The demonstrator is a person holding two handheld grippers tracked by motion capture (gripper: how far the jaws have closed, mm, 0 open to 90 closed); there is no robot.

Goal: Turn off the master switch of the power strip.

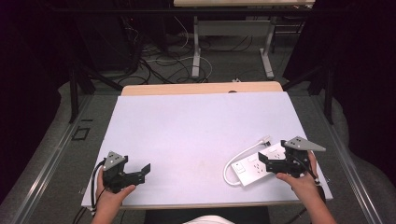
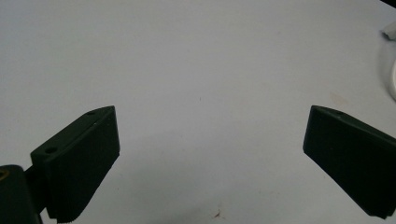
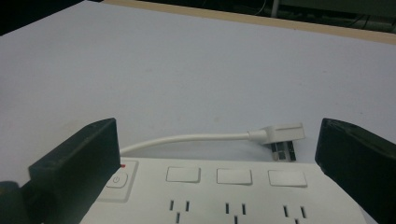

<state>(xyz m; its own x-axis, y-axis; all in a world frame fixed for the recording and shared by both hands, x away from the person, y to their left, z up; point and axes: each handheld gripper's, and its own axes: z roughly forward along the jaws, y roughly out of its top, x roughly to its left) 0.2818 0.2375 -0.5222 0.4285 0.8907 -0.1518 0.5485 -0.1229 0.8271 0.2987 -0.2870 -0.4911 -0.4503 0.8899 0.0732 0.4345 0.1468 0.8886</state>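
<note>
So my table (image 1: pixel 187 130) has the white power strip (image 1: pixel 254 165) near its right front corner. My right gripper (image 3: pixel 217 158) sits wide open over it, gripping nothing. Left gripper (image 2: pixel 210 154) is wide open too, over bare tabletop.

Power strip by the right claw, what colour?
White, as is its cord; the power strip shows best in the right gripper view.

I saw the power strip (image 3: pixel 233 191) cut off by the bottom edge of the right gripper view | in the high view its right end sat hidden behind the right gripper (image 1: pixel 275 161) | a white cable (image 2: pixel 391 79) was clipped by the left gripper view's right edge | socket markings too small for me to read
</note>
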